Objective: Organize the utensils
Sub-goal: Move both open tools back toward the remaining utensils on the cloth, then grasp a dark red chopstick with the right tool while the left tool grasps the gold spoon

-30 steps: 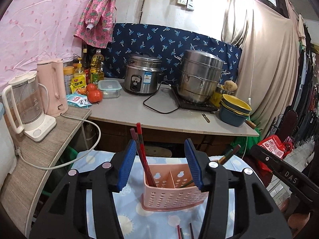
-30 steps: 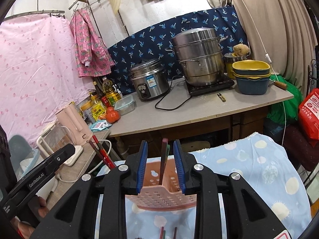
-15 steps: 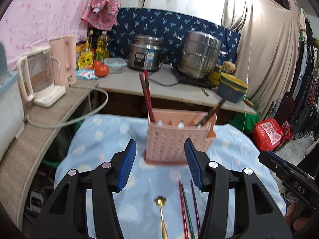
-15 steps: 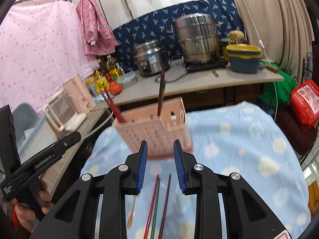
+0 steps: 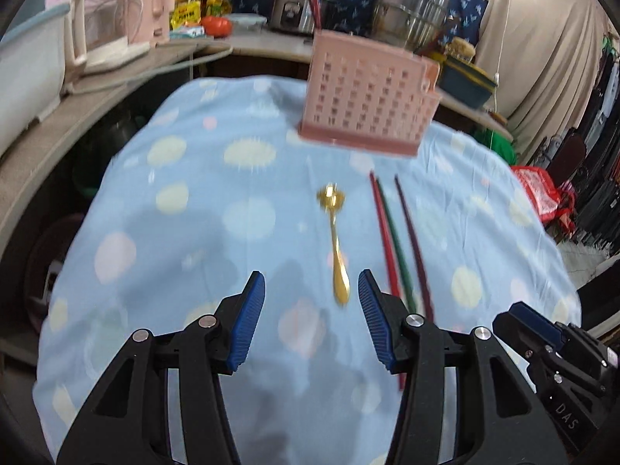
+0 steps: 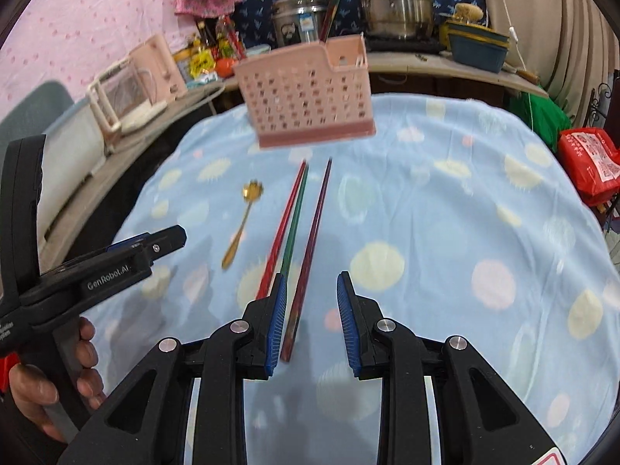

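A: Pink plastic, that utensil holder (image 5: 368, 97), standing at the far end of the blue spotted cloth (image 5: 193, 232) with chopsticks upright in it.

B: And the loose pieces?

A: The gold spoon (image 5: 336, 240) lies between the left gripper (image 5: 311, 306)'s parted, empty jaws. Three chopsticks (image 6: 298, 232) lie beside it; the right gripper (image 6: 311, 310), spread apart, hovers over the purple one, gripping nothing.

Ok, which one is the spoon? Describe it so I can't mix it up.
Find the pink perforated basket at the far end of the blue spotted cloth. In front of it lie three chopsticks side by side, with the spoon to their left. It alone is gold, shorter, with a flower-shaped bowl.
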`<state>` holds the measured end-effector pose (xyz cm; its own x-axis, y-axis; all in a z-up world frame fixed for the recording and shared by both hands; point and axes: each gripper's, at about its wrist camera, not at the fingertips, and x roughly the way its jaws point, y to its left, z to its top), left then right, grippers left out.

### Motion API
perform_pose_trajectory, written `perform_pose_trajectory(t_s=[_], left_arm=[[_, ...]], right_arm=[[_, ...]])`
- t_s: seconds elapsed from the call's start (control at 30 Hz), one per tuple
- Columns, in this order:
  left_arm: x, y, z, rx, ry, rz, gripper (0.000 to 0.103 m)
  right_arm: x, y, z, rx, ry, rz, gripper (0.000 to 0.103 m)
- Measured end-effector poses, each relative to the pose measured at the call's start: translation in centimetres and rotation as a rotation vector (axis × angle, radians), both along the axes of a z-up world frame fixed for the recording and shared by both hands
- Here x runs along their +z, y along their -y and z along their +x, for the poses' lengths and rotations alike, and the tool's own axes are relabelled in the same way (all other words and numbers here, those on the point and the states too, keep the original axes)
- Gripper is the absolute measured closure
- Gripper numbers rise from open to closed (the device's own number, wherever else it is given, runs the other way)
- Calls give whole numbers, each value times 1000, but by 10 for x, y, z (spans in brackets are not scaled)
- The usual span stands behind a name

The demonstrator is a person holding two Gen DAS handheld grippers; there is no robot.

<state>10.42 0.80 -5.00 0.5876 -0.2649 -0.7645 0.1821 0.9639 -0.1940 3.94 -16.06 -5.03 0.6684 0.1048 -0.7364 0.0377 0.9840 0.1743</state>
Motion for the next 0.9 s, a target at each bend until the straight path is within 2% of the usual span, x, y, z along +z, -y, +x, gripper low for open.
perform_pose_trajectory(t_s=[0.13,0.33,0.77,0.9], left_arm=[[-20,0,-17,-3,-36,12,55],[-35,2,-32,-6,-46,40,55],[-39,5,-37,-18,-30,58,55],[-39,6,-37,-19,-30,60,55]], right_arm=[[-20,-8,-6,5,-33,0,76],[-40,-19,-7,14,-69,4,77],[-50,-21,0,8,-81,-9,79],[-51,-21,2,5,-77,-14,85]])
